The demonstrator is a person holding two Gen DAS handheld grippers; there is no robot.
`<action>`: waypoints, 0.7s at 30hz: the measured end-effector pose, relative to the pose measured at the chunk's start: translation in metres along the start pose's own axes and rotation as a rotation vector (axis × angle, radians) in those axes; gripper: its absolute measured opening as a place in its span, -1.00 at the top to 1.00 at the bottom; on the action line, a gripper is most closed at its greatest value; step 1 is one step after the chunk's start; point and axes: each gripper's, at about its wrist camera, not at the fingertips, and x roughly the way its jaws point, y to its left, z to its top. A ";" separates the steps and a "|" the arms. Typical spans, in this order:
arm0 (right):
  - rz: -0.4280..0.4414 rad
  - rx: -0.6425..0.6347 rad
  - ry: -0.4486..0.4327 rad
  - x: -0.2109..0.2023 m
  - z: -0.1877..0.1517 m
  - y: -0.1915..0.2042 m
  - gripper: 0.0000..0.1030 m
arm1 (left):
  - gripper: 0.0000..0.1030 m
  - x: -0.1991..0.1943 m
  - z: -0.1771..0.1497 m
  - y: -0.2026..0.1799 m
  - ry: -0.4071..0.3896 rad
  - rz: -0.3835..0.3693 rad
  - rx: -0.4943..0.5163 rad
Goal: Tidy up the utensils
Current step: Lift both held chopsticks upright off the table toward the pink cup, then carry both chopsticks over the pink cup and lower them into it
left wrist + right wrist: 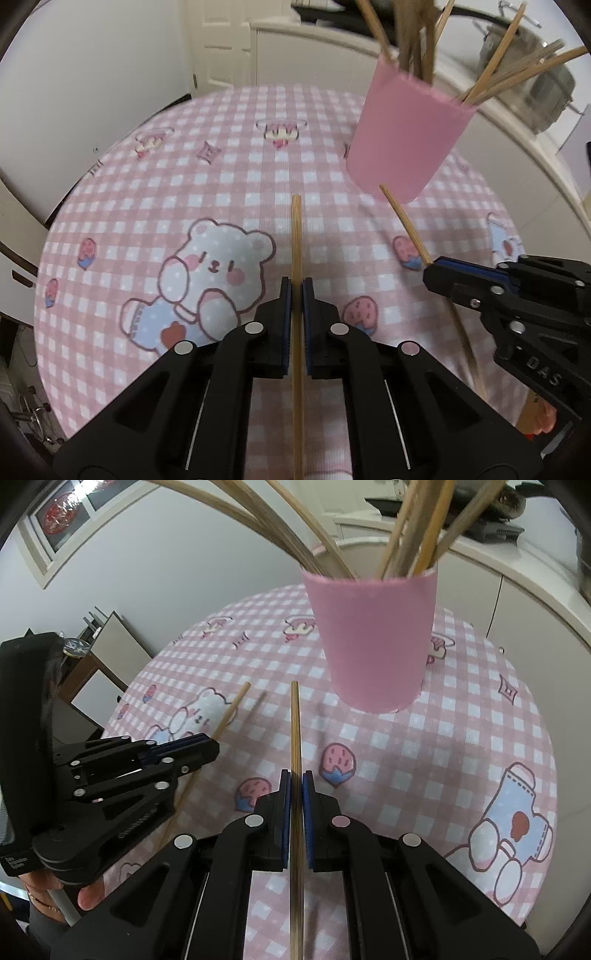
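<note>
**A:** Start with the big things. What's under everything?

**B:** A round table covered in a pink-and-white checked cloth [229, 177] printed with cartoon bears and strawberries. On it stands a tall pink cup [369, 638] holding a loose bunch of thin bamboo sticks [424, 528] that fan out over its rim.

**A:** And the grippers?

**B:** The left gripper [296, 286] has its blue-padded fingers closed on a single straight bamboo stick [296, 236]. The stick runs along the line of the fingers, its free end pointing forward, with the cup off to the right of it and farther away. The right gripper [296, 777] is likewise clamped on a second bamboo stick [294, 723], whose tip points towards the cup's base and stops near it, not touching.

**A:** Do the two grippers see each other?

**B:** Yes. From the left wrist the right gripper enters at the right edge, its stick angled towards the cup; from the right wrist the left one sits at the left edge, a hand [88, 897] partly visible beneath it.

**A:** What can't you make out?

**B:** The rear ends of both held sticks run out of view below the fingers. The tops of the sticks in the cup are cut off by the frame edge, and several blur together, so I can't count them. The cup's inside is hidden.
</note>
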 end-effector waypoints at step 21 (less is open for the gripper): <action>-0.045 -0.128 -0.323 -0.131 0.006 0.049 0.91 | 0.88 -0.148 -0.006 -0.018 -0.392 -0.113 -0.047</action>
